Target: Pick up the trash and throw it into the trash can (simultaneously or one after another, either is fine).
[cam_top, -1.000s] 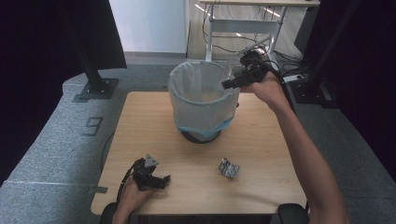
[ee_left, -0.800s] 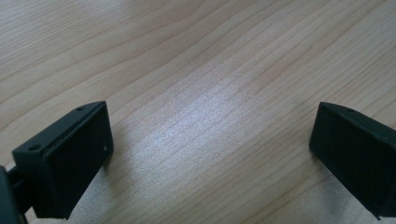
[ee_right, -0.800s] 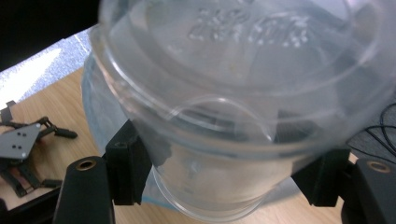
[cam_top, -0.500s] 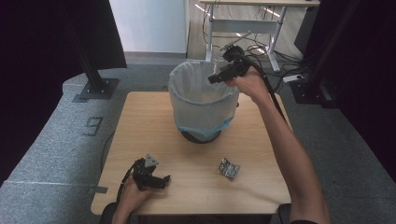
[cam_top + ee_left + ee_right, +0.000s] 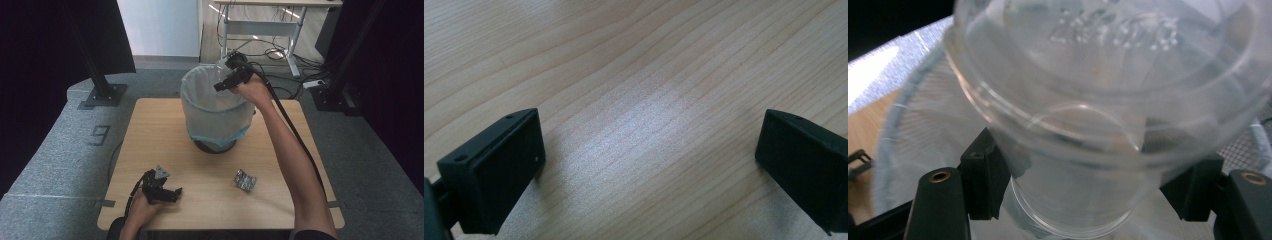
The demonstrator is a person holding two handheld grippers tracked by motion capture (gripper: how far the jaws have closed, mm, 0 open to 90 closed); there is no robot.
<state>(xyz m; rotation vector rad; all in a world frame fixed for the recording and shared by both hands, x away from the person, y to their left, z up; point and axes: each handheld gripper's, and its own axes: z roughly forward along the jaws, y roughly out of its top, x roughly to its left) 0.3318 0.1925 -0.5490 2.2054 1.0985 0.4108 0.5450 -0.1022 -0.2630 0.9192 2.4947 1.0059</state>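
Observation:
A clear plastic cup (image 5: 1098,100) lies sideways between the jaws of my right gripper (image 5: 1088,185), which is shut on its narrow lower part. In the high view my right gripper (image 5: 221,86) hangs over the far right rim of a white mesh bin (image 5: 215,120), pointing left across its opening. The bin's mesh (image 5: 913,125) shows behind the cup. My left gripper (image 5: 172,192) rests on the wooden table (image 5: 165,130) near the front left. Its jaws stand wide open over bare wood (image 5: 649,165).
A crumpled silver wrapper (image 5: 245,180) lies on the table at the front right, between the bin and the front edge. A black stand base (image 5: 102,95) sits on the floor beyond the table's far left corner. Grey carpet surrounds the table.
My right hand has carried the cup leftward and slightly down, from outside the bin's right rim to above its opening. The left gripper has stayed put.

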